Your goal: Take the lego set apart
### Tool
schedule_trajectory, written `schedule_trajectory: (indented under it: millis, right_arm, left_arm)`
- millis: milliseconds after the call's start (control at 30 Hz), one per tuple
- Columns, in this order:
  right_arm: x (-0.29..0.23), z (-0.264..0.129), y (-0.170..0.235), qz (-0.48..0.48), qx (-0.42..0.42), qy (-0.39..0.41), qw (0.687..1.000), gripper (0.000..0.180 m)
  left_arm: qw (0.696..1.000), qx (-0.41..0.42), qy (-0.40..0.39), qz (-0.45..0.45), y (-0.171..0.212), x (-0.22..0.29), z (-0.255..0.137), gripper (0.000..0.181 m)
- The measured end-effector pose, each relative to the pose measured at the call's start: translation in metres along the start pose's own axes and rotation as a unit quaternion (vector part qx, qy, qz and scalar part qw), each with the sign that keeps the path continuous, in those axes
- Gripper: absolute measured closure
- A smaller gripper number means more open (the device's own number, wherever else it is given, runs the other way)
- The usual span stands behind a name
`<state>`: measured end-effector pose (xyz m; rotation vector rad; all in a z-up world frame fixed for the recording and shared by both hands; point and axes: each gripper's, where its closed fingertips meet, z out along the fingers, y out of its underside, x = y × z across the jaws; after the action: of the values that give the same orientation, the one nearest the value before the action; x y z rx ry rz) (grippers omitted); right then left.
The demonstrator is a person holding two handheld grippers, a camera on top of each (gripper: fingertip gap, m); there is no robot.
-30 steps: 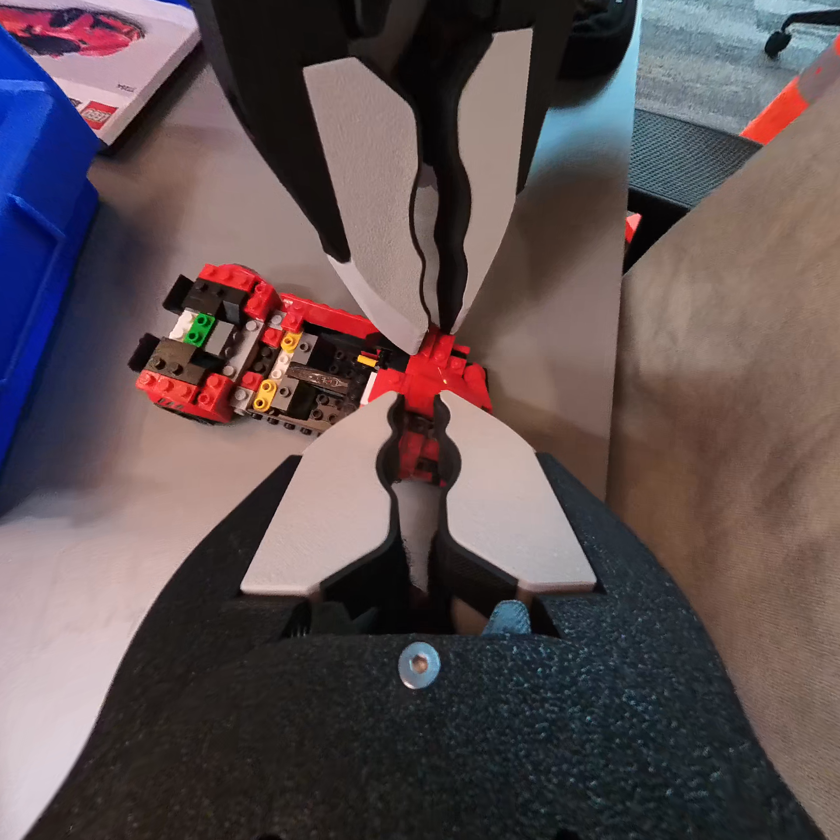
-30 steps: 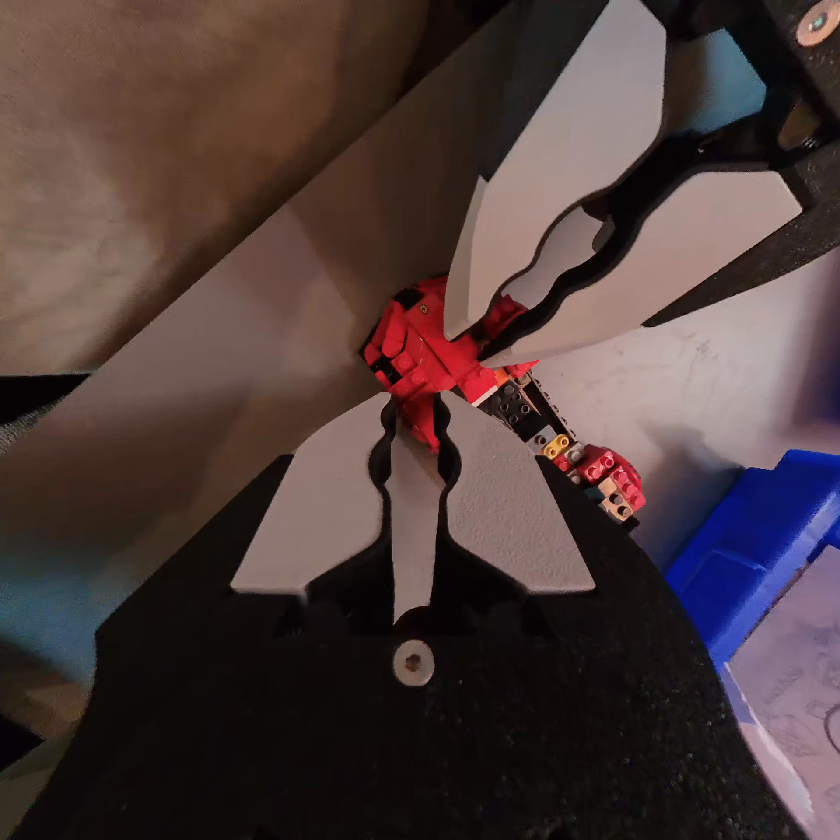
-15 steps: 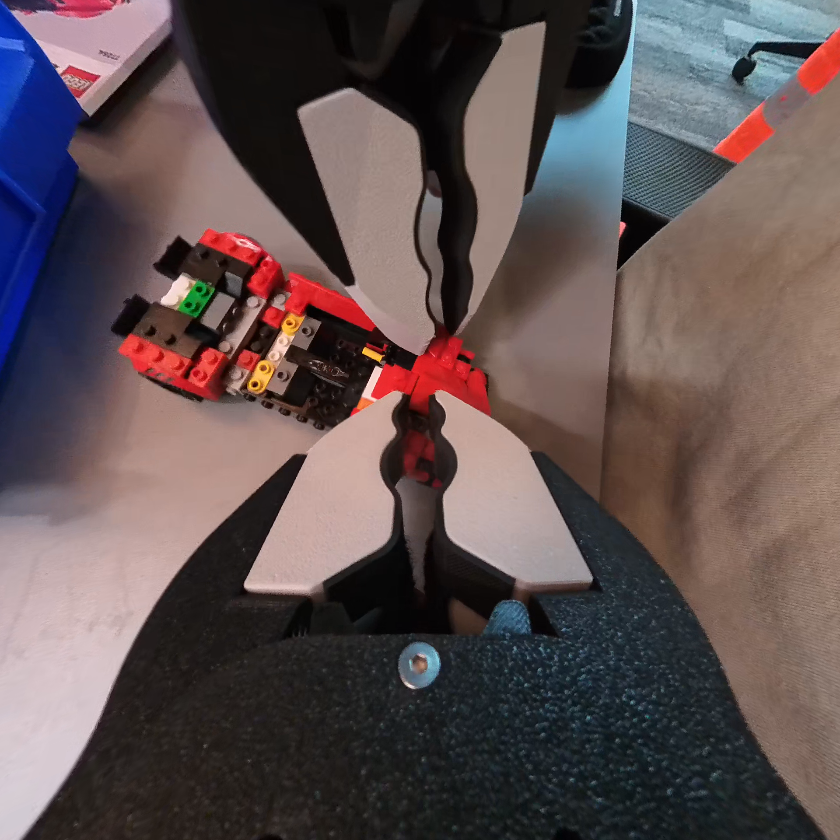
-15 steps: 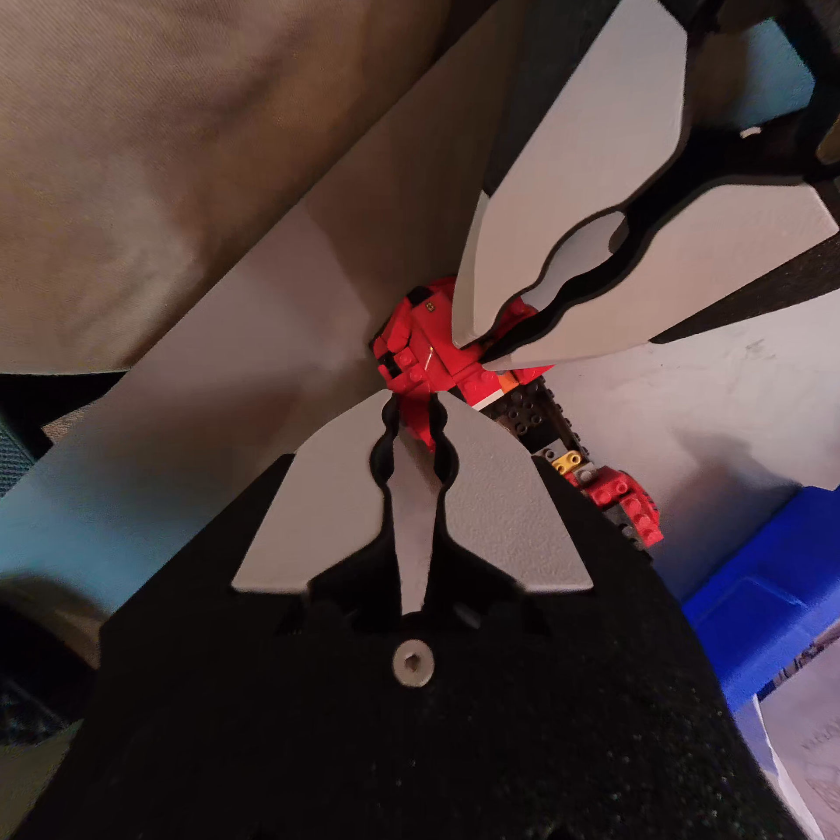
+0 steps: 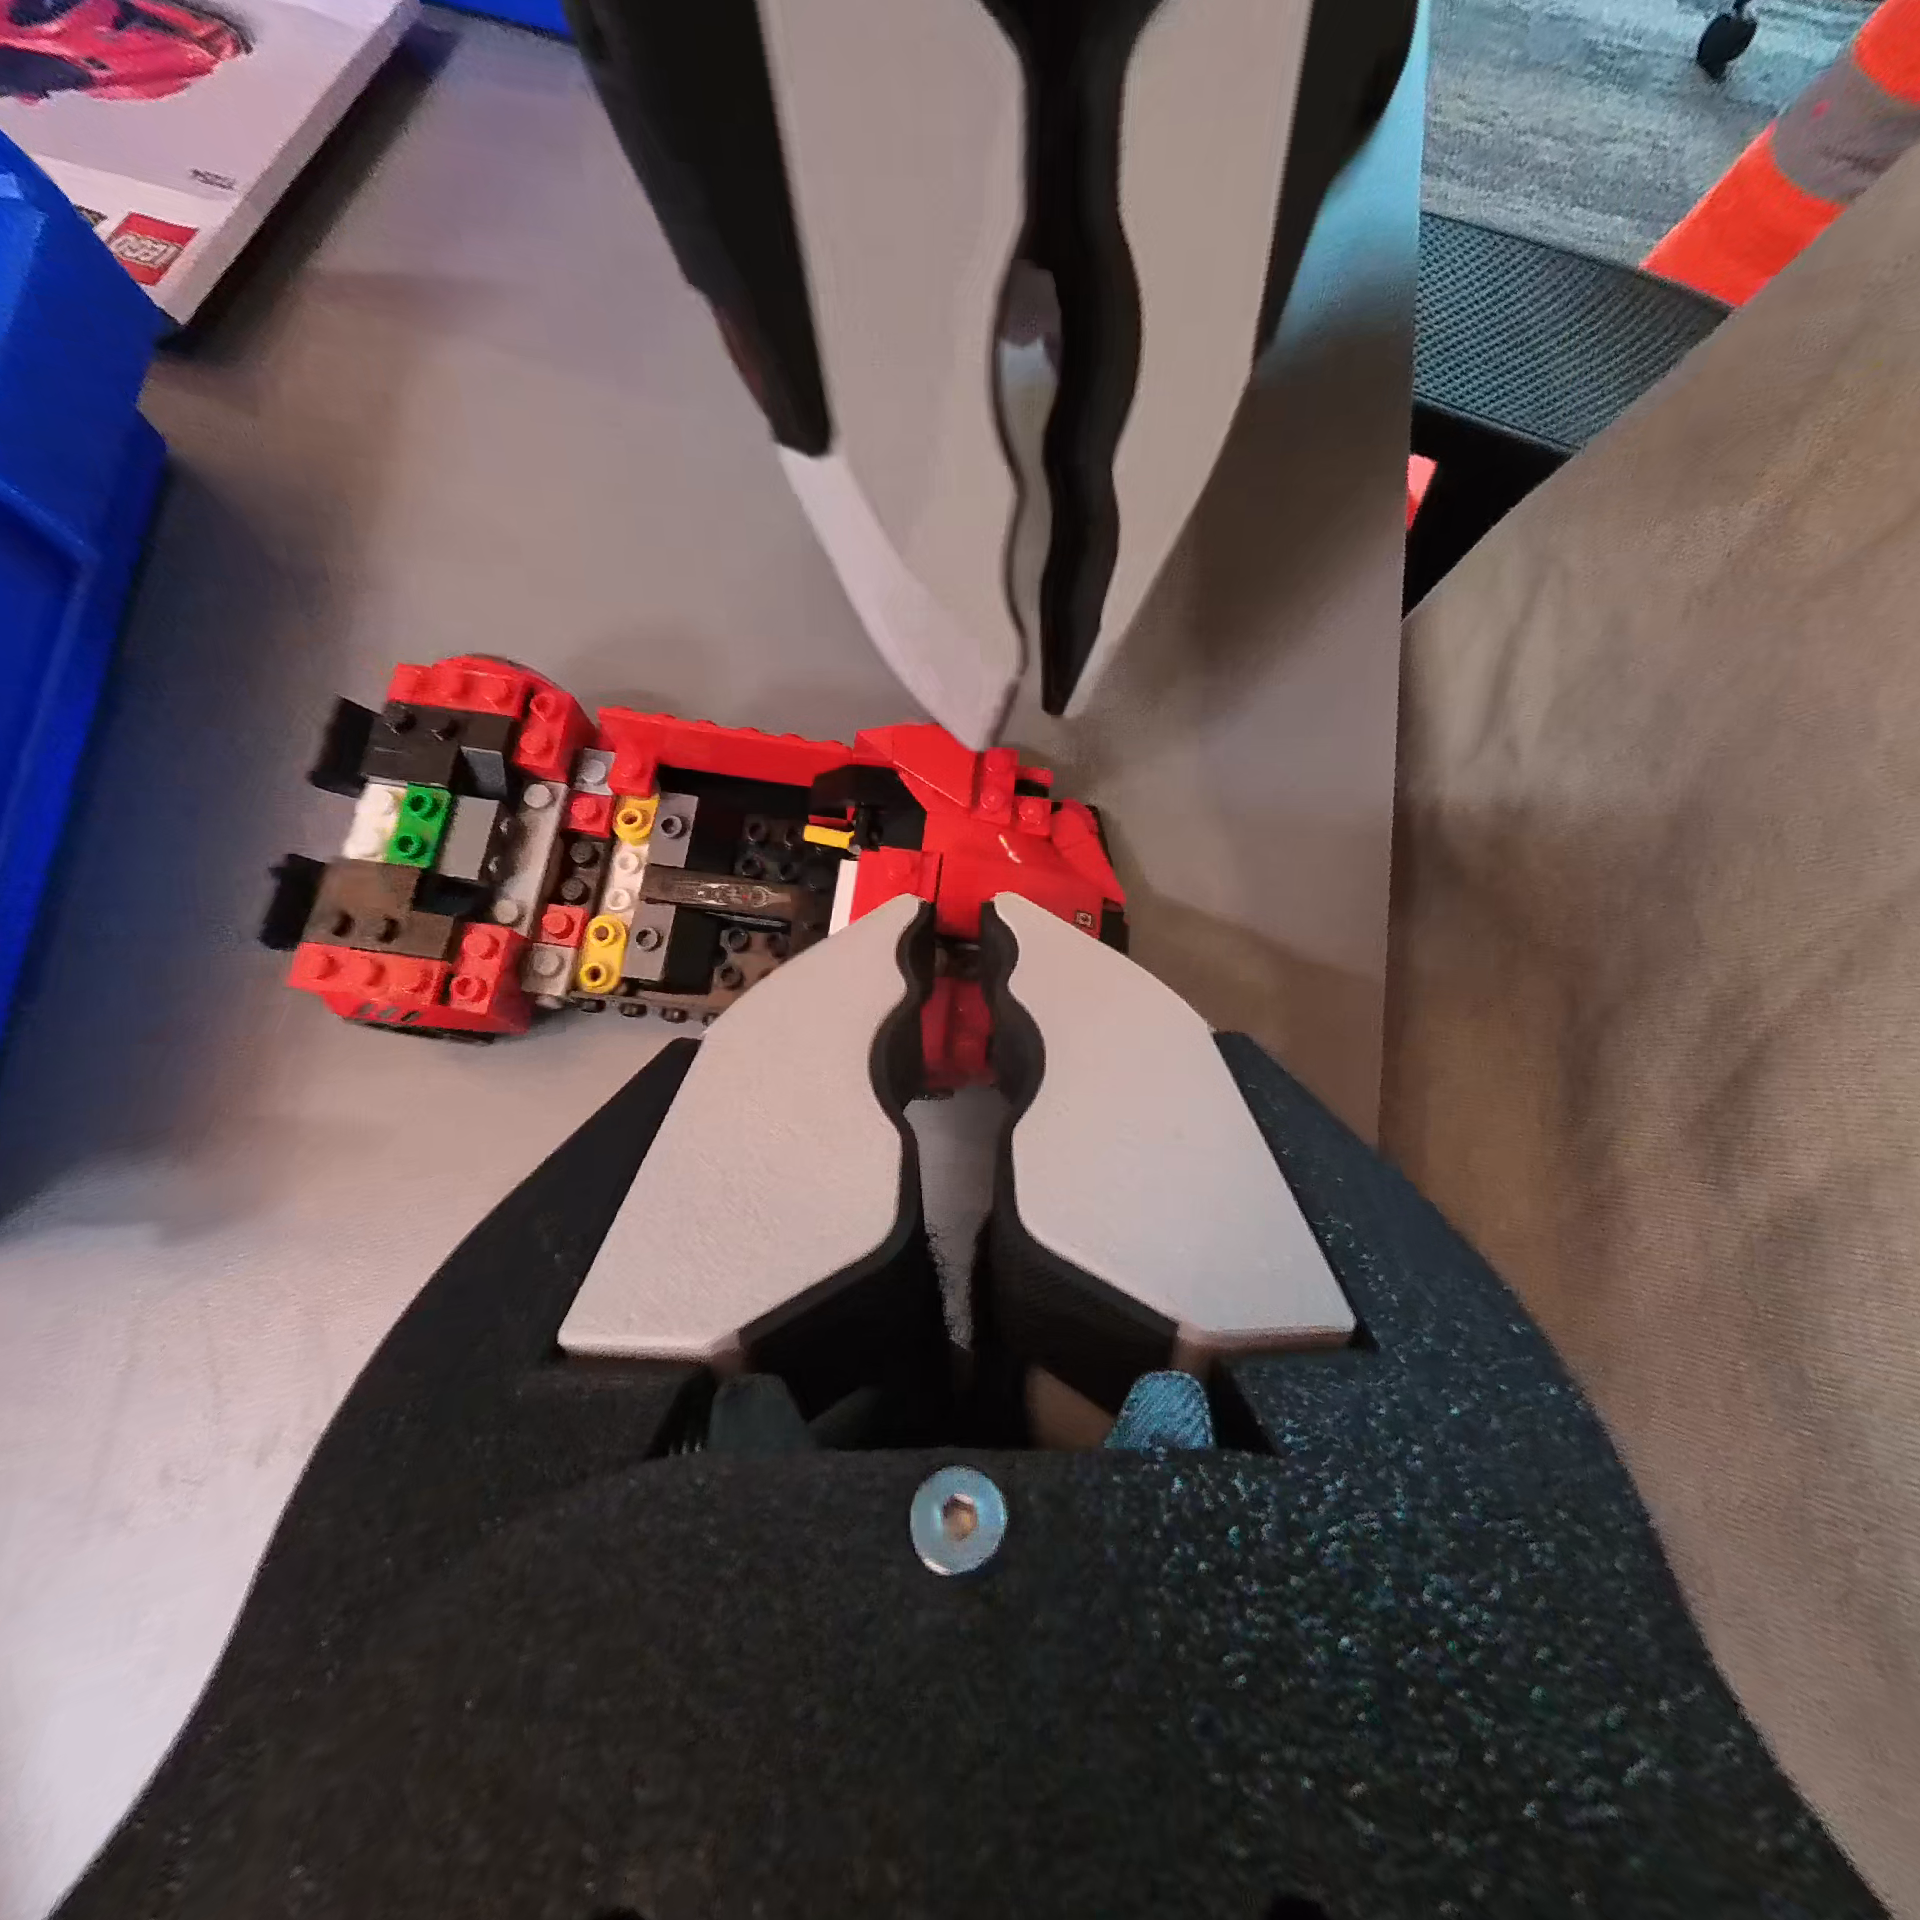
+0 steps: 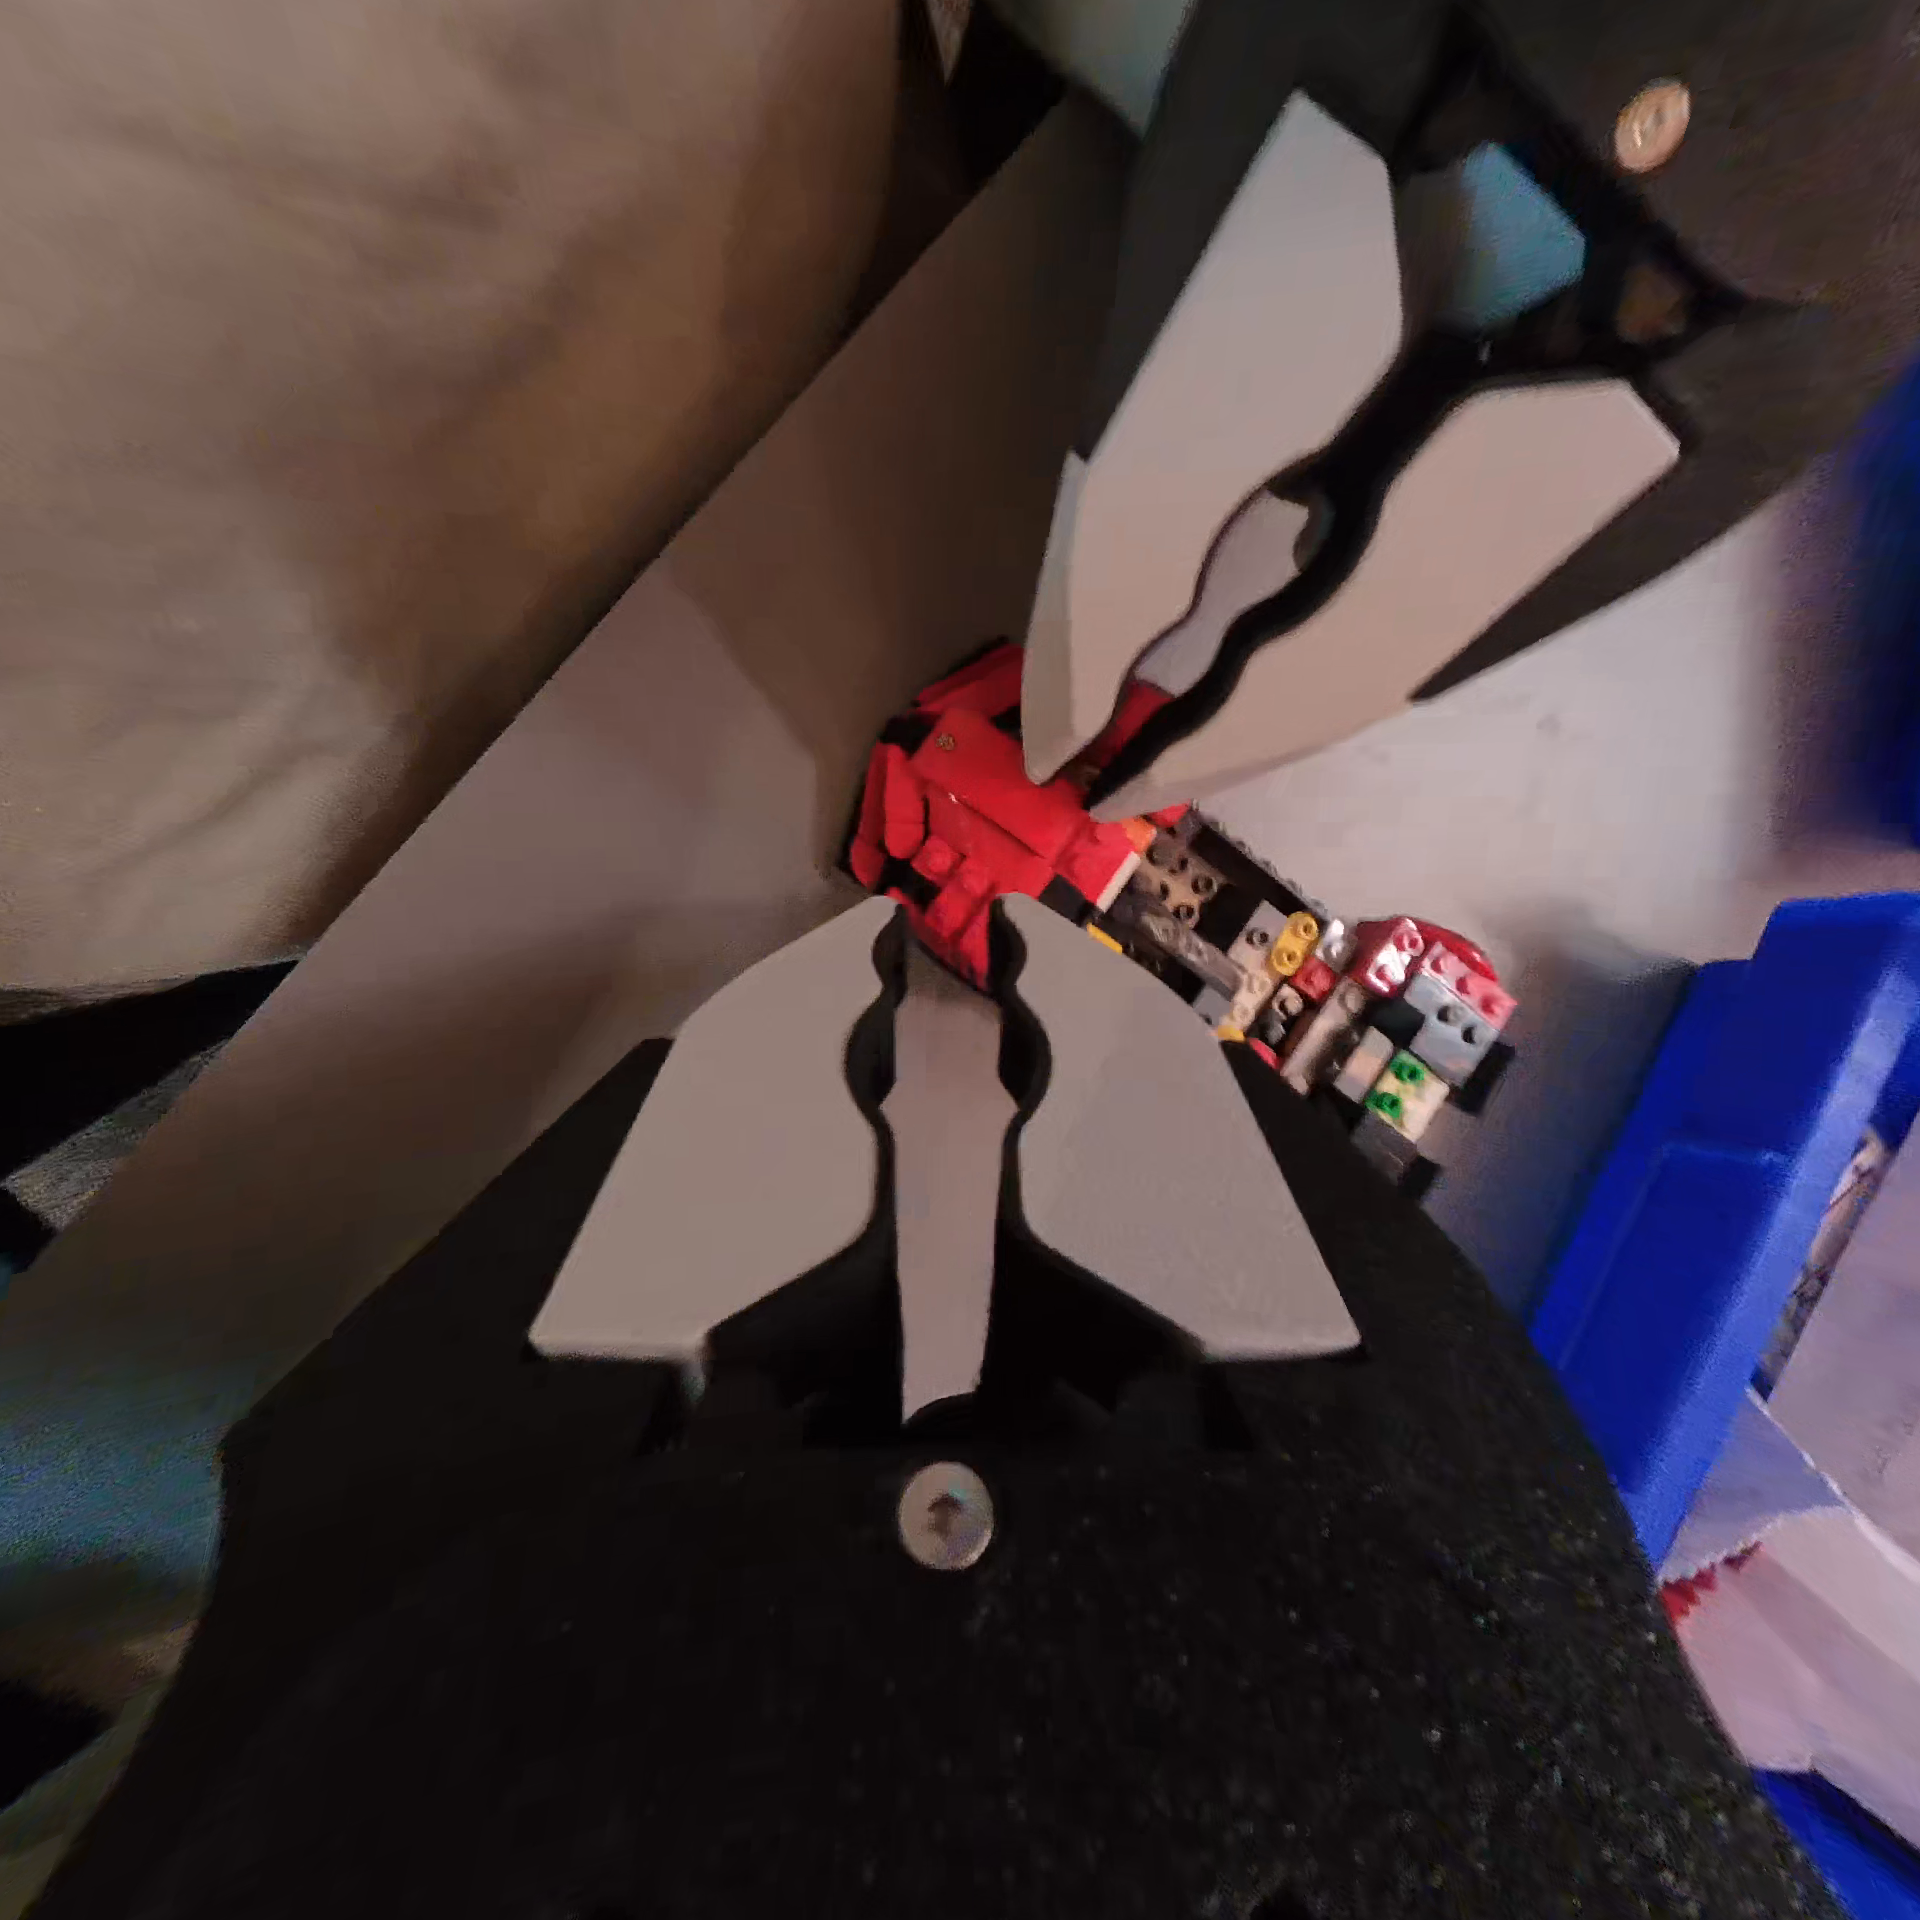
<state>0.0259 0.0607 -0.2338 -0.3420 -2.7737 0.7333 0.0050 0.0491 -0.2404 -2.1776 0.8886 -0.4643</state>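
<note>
A: Grey table [image 5: 436,499] underneath. Blue bin [image 5: 52,644] hugging the left edge, printed booklet [image 5: 197,135] tucked just behind it.

B: Same bin [image 6: 1704,1226] low right from the other side. Tan fabric [image 5: 1683,1039] hanging past the table edge, maybe a cover. Orange cone [image 5: 1787,187] and dark mesh seat [image 5: 1538,332] farther back.

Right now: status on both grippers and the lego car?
Left gripper shut on lego car, red nose end. Right gripper also shut on the red nose, opposite side. Car on grey table, nose not yet off. Blue bin beside car's tail, not blocking.
</note>
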Motion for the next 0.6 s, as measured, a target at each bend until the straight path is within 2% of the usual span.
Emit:
schedule_trajectory:
  millis: [100,200,267,600]
  right_arm:
    - [0.008,-0.001,0.015,0.008,-0.045,-0.023,0.999,0.157]
    - [0.013,0.003,0.016,0.006,-0.051,-0.044,0.998,0.157]
    - [0.011,0.007,0.014,-0.008,-0.052,-0.059,0.997,0.157]
    - [0.004,0.013,0.010,-0.132,-0.090,-0.061,0.985,0.162]
  left_arm:
    - [1.000,-0.004,-0.003,-0.001,0.000,-0.001,-0.003,0.173]
    - [1.000,0.002,-0.010,0.010,-0.005,-0.002,-0.005,0.152]
    - [1.000,-0.004,-0.011,0.021,-0.005,-0.003,-0.002,0.145]
    - [0.999,0.010,0.029,-0.032,-0.002,-0.001,0.007,0.155]
